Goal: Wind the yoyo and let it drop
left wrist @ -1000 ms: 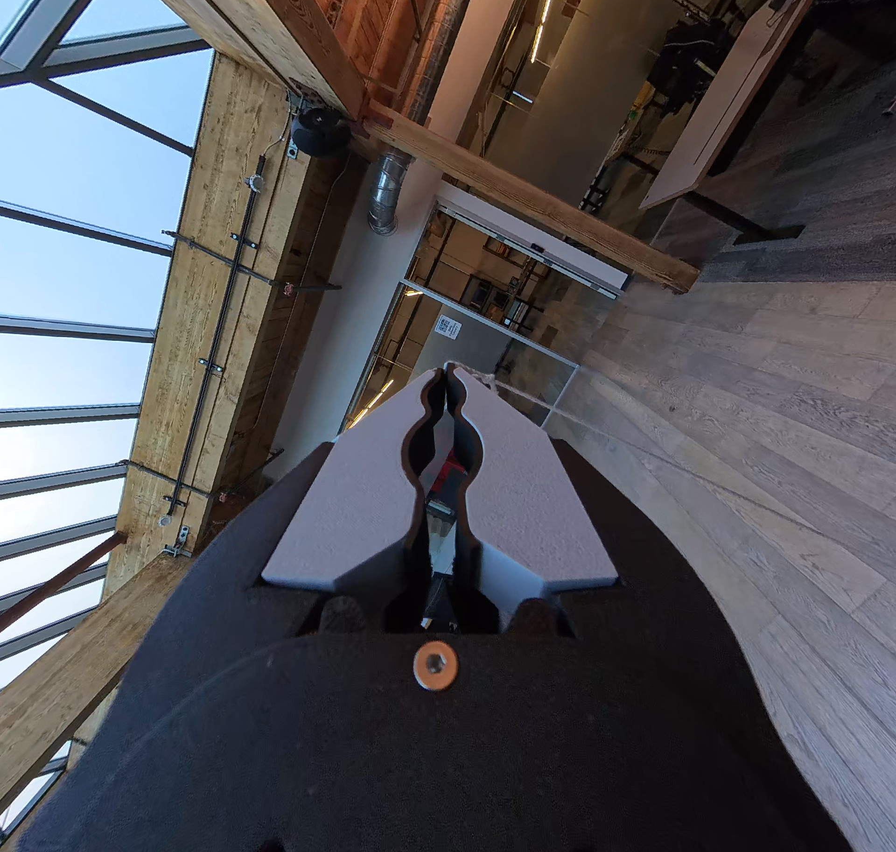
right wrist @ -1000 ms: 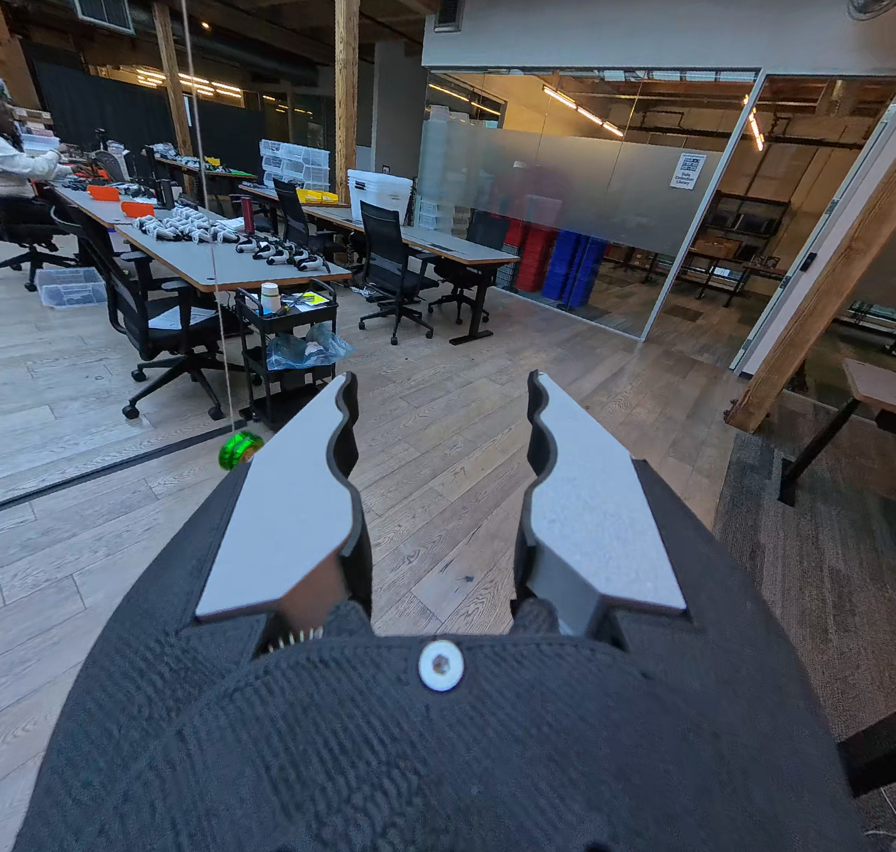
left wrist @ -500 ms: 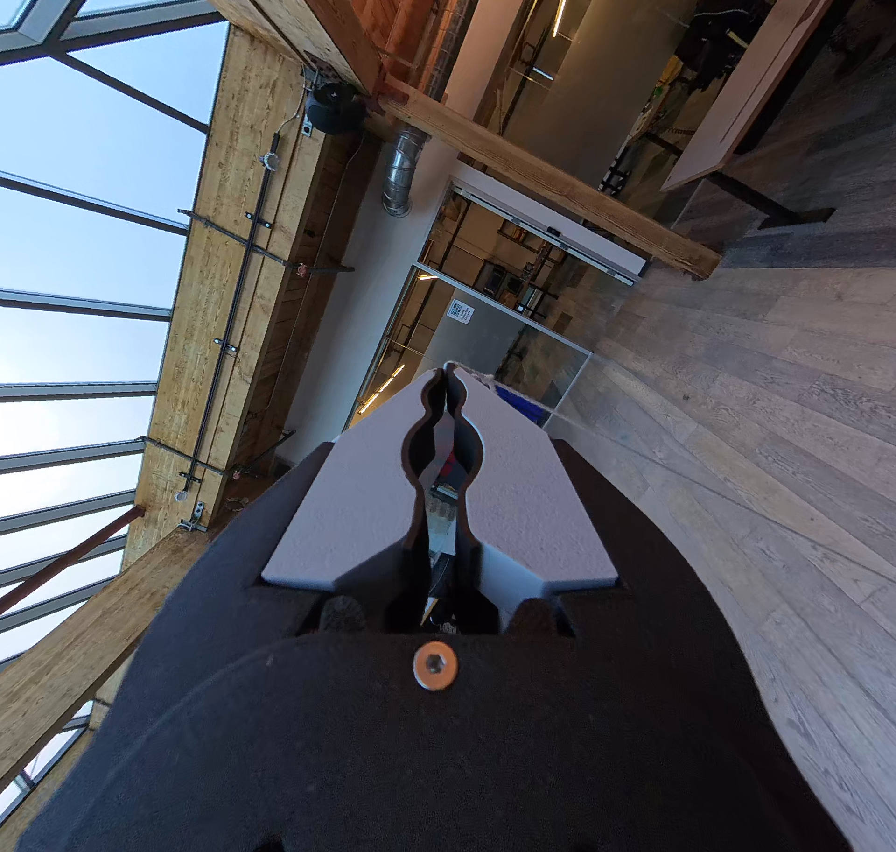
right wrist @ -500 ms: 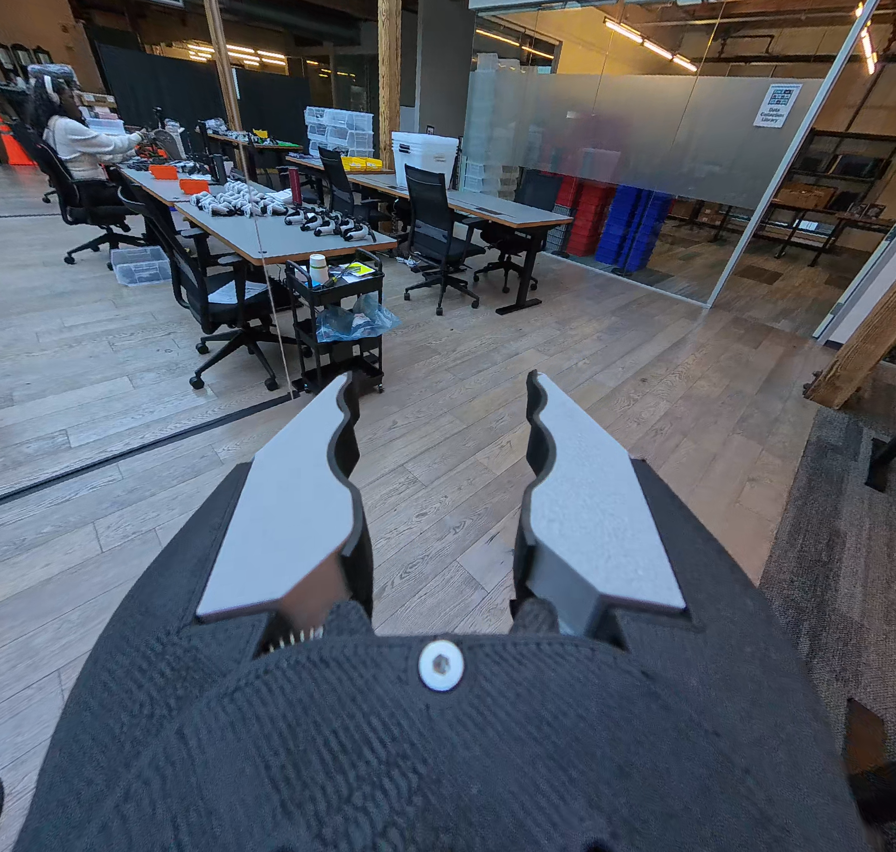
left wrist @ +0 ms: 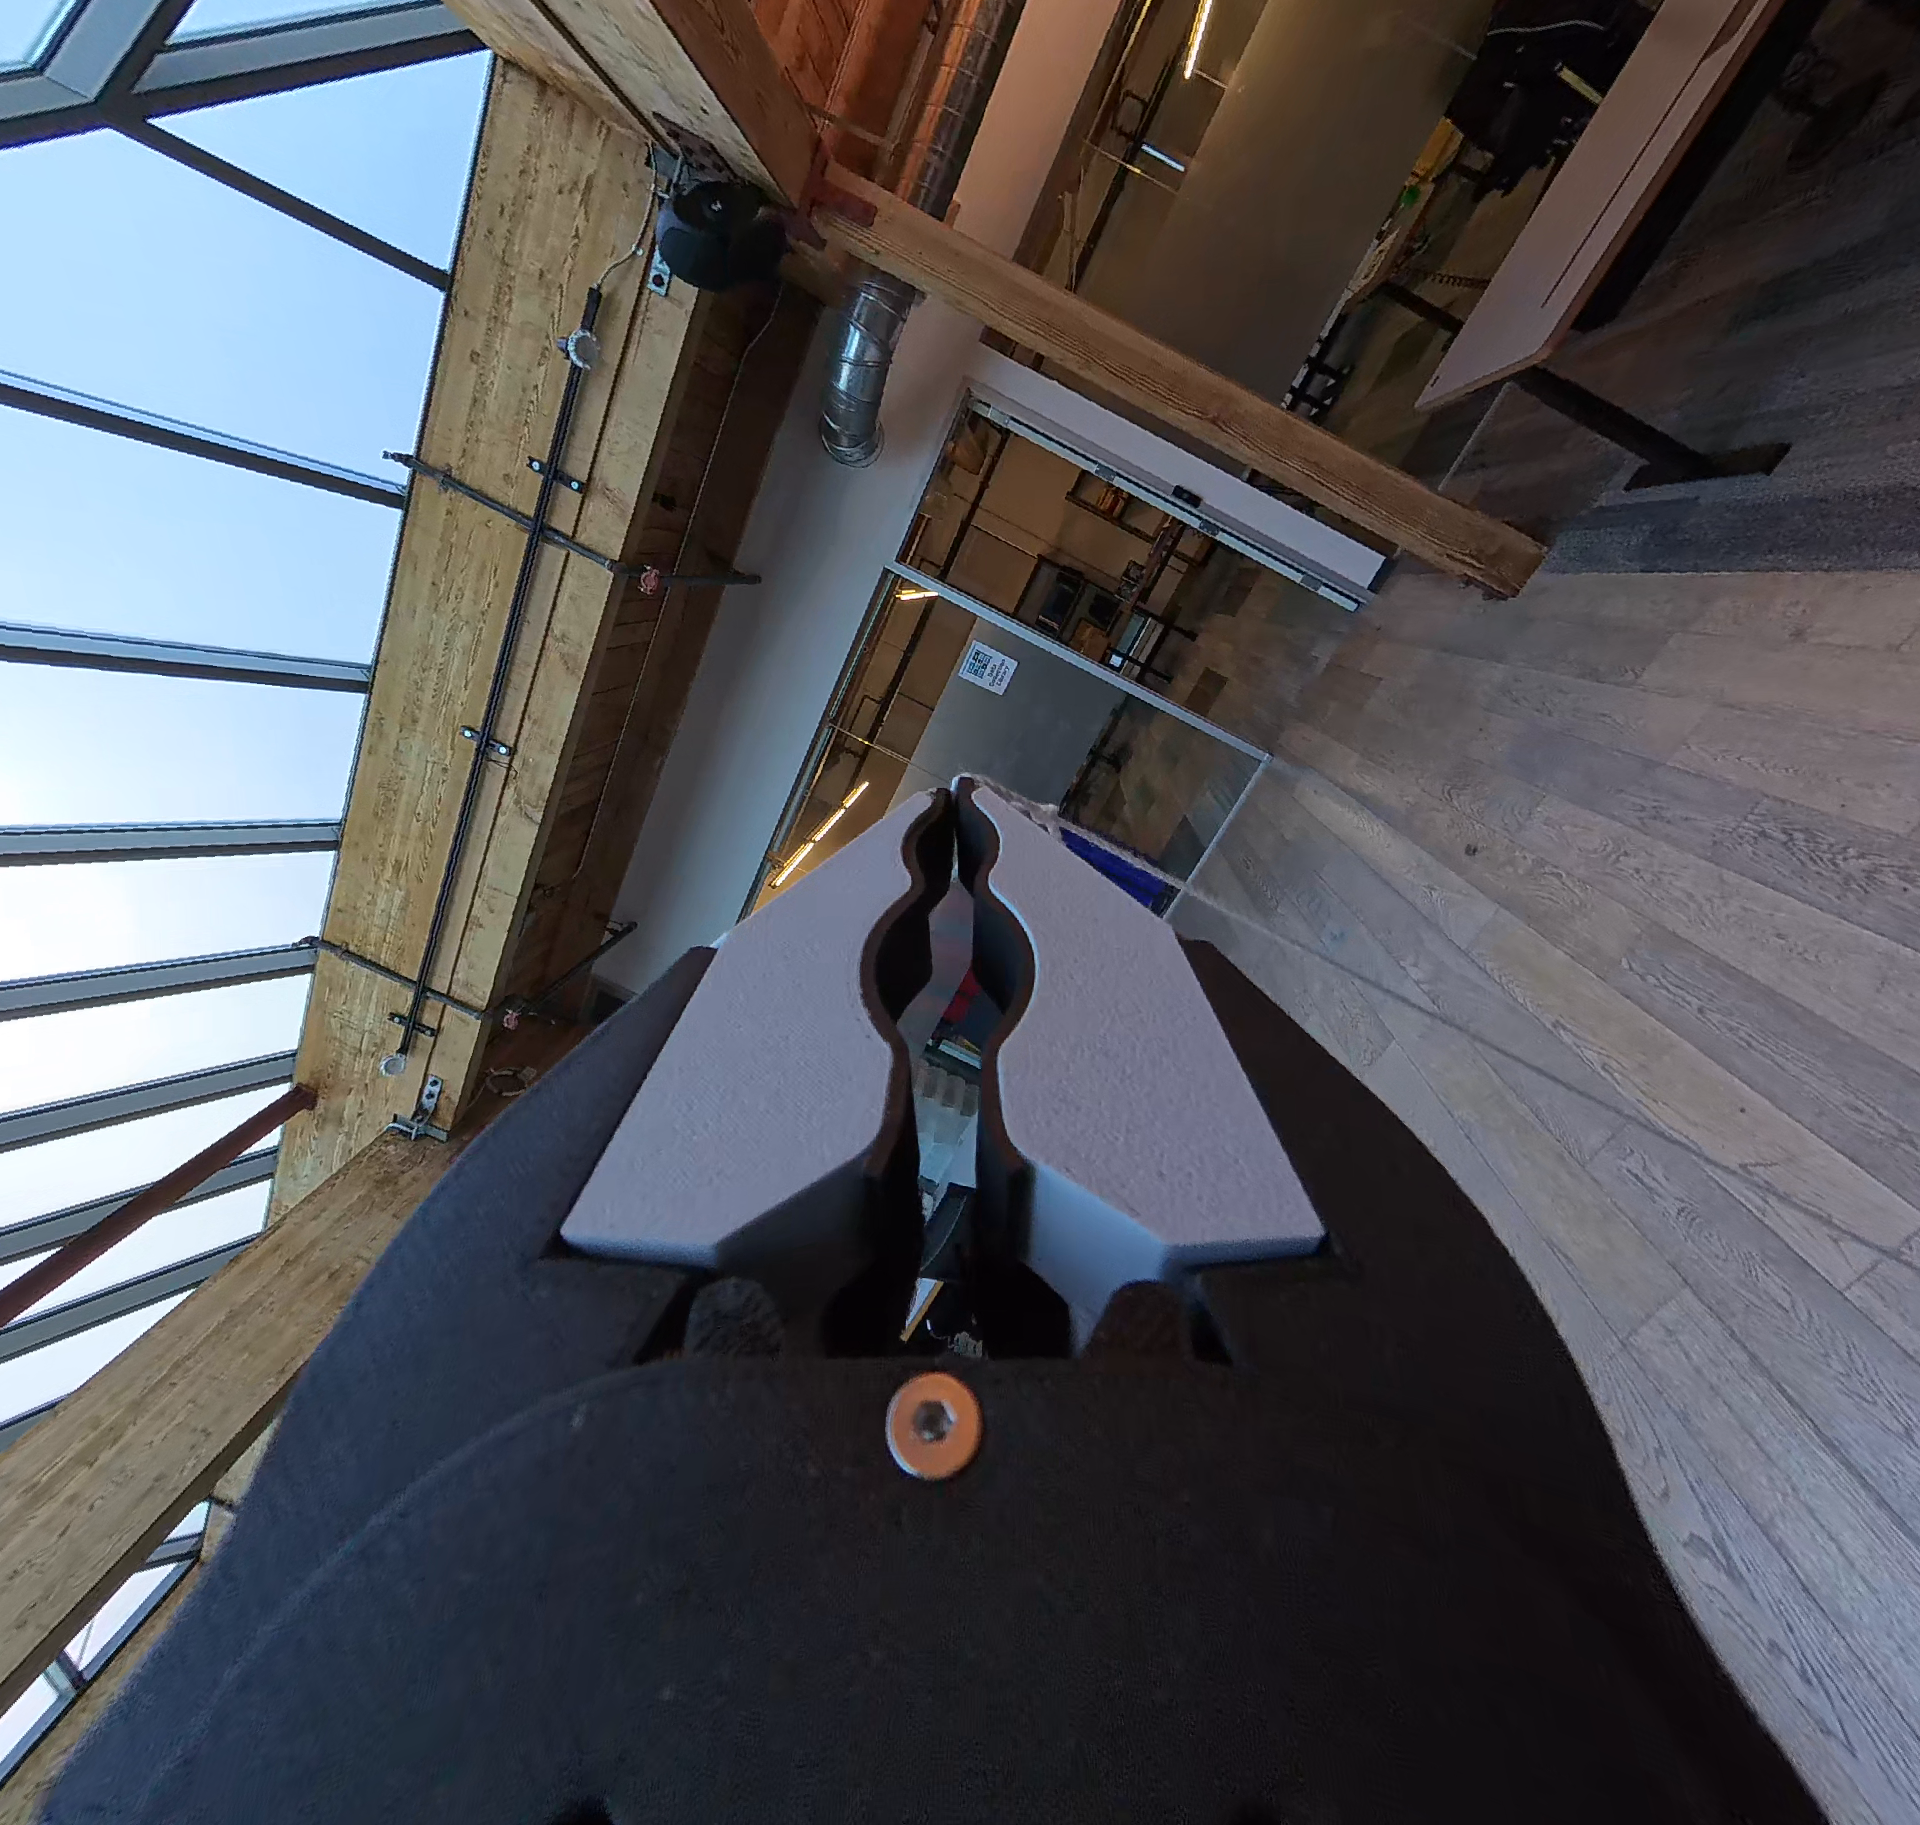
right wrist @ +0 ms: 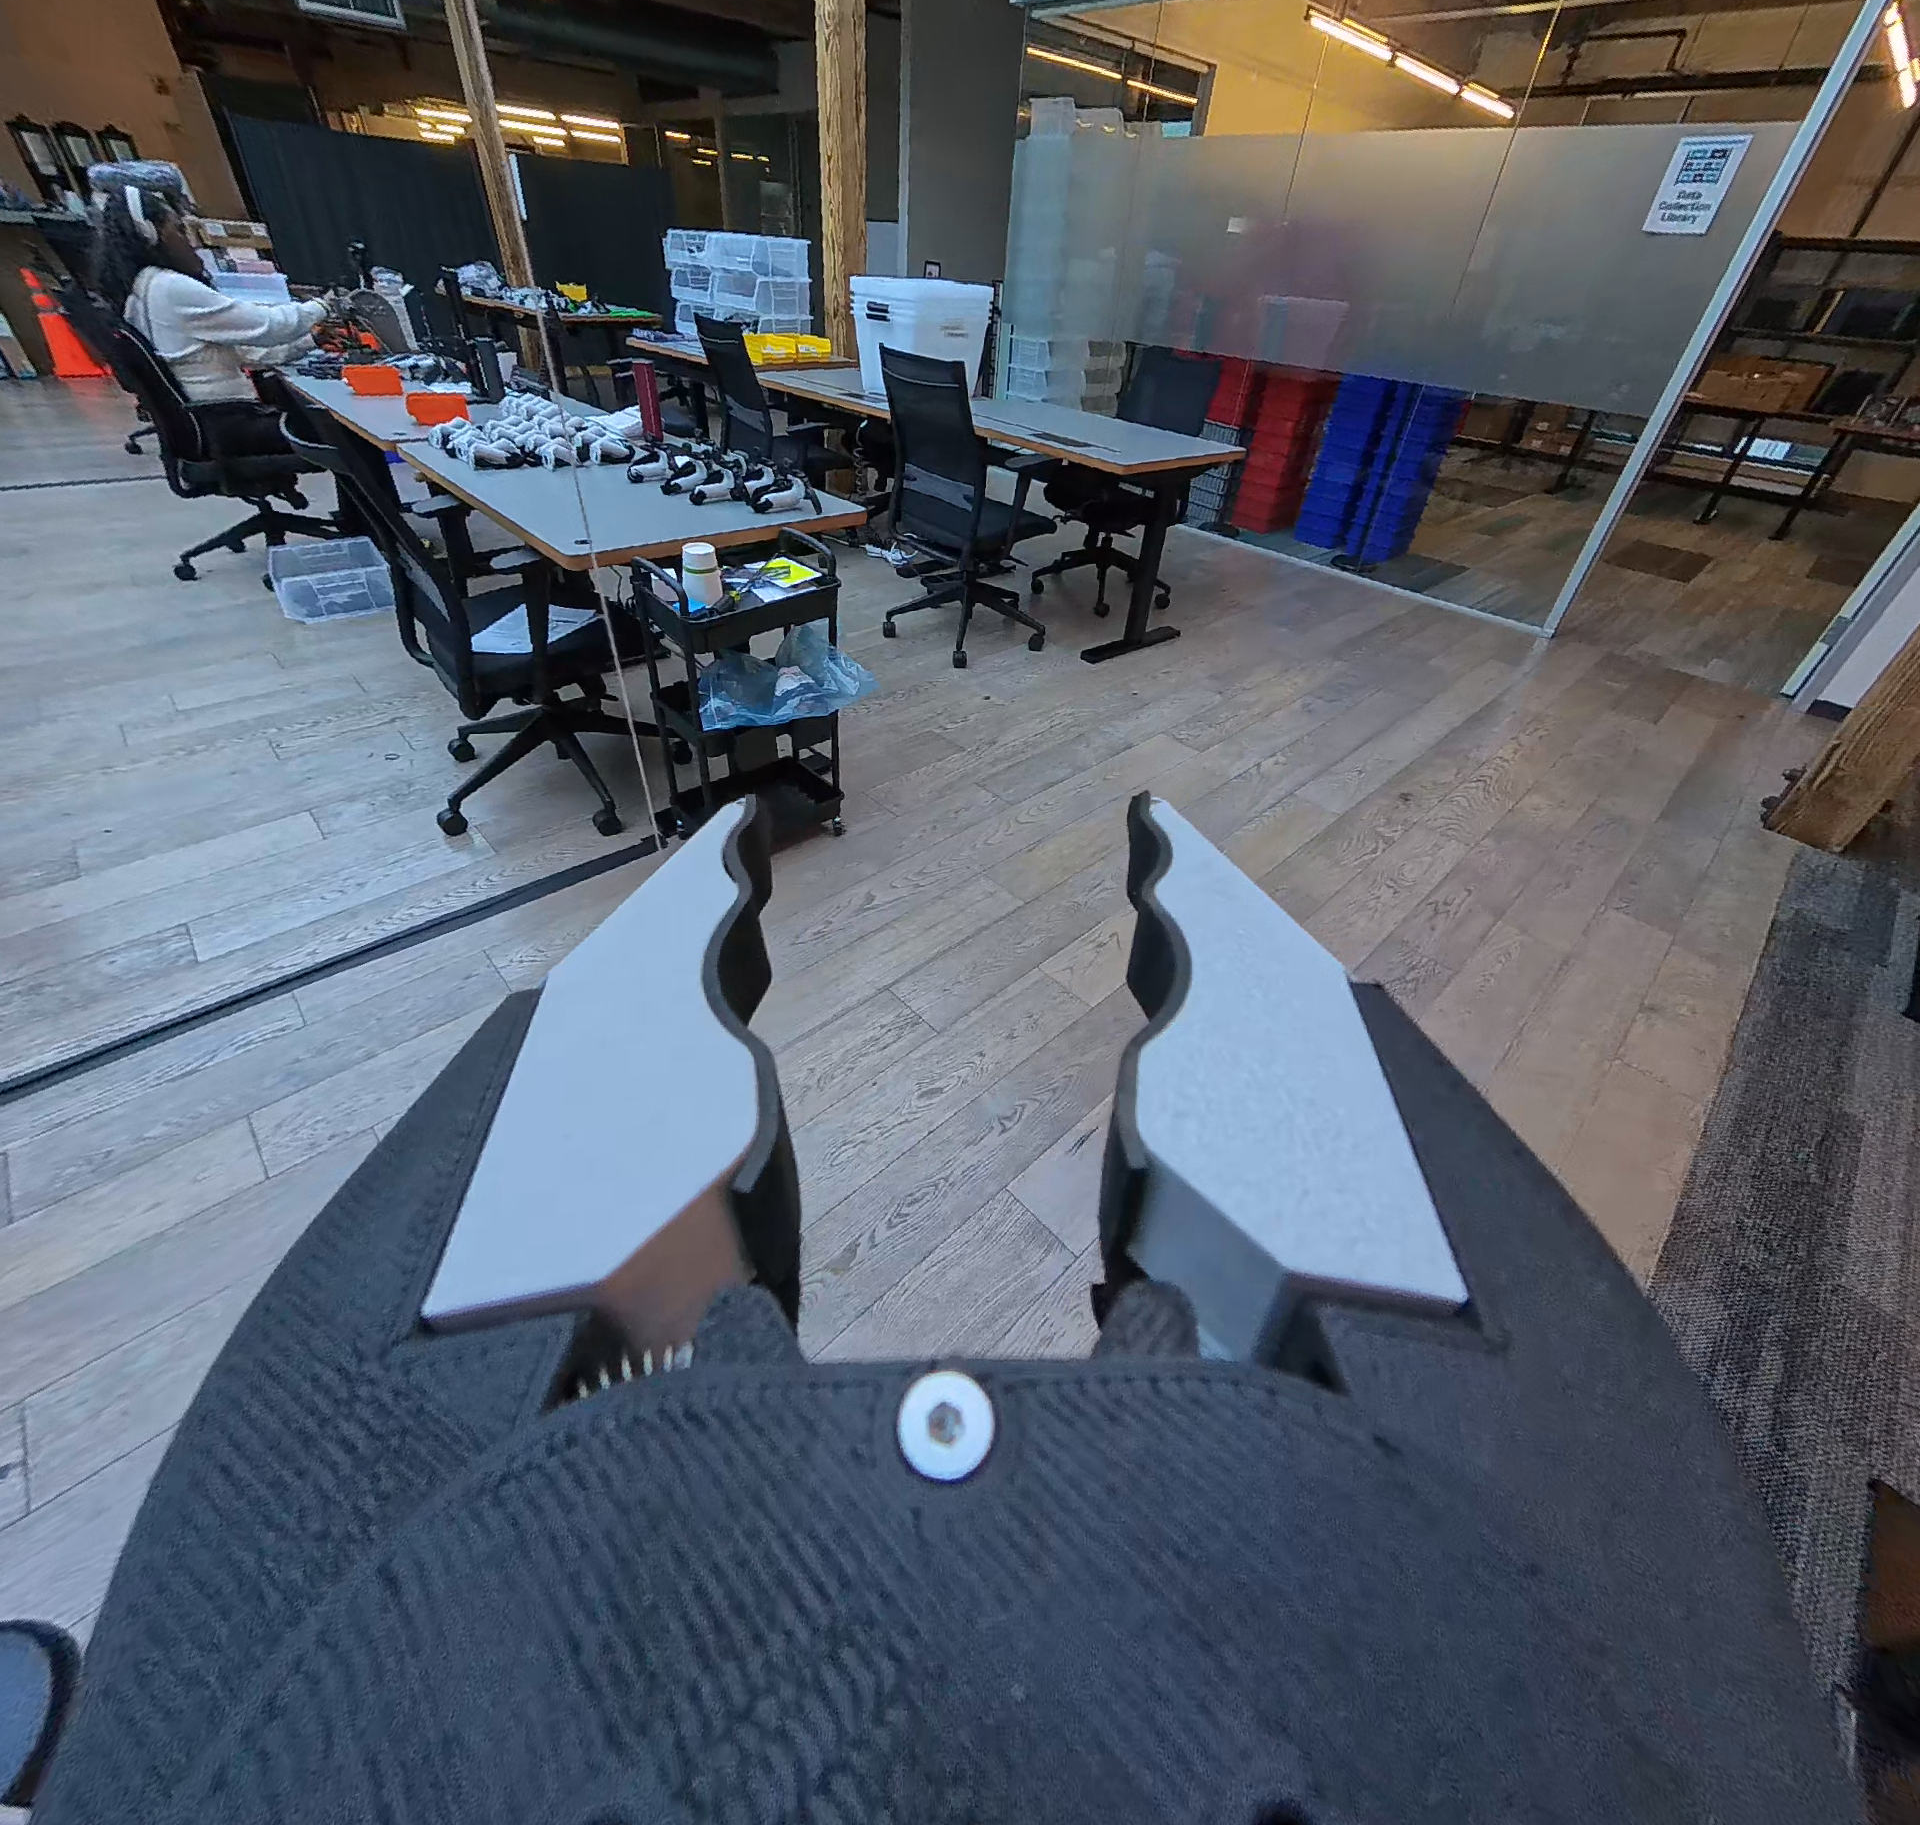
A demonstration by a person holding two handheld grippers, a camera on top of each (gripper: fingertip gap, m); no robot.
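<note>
- The left claw (left wrist: 954, 807) is pressed together at its tips, pinching a pale twisted string (left wrist: 1023, 807) that leaves the tips and runs off toward the floor side of the tilted left wrist view.
- The right claw (right wrist: 940, 819) is spread wide and holds nothing; wooden floor (right wrist: 935, 965) shows between its fingers.
- In the right wrist view the string (right wrist: 582, 528) hangs as a thin taut line from the top edge down to the tip of the left-hand finger (right wrist: 665, 1006), where it passes out of sight.
- The yoyo itself shows in neither view. It is probably at the string's lower end, hidden behind that finger and the claw body.
- Risk: the string passes close by the right claw; a sideways drift of either hand could snag it and kill the swing or spin.
- Risk: the pinch is only at the very tips, so a jerk could pull the thin string free and drop the yoyo onto the floor.
- Risk: reaching for the yoyo unseen, the right claw could knock it rather than catch it.
- Chairs and a black cart (right wrist: 743, 674) stand well apart from the string.
</note>
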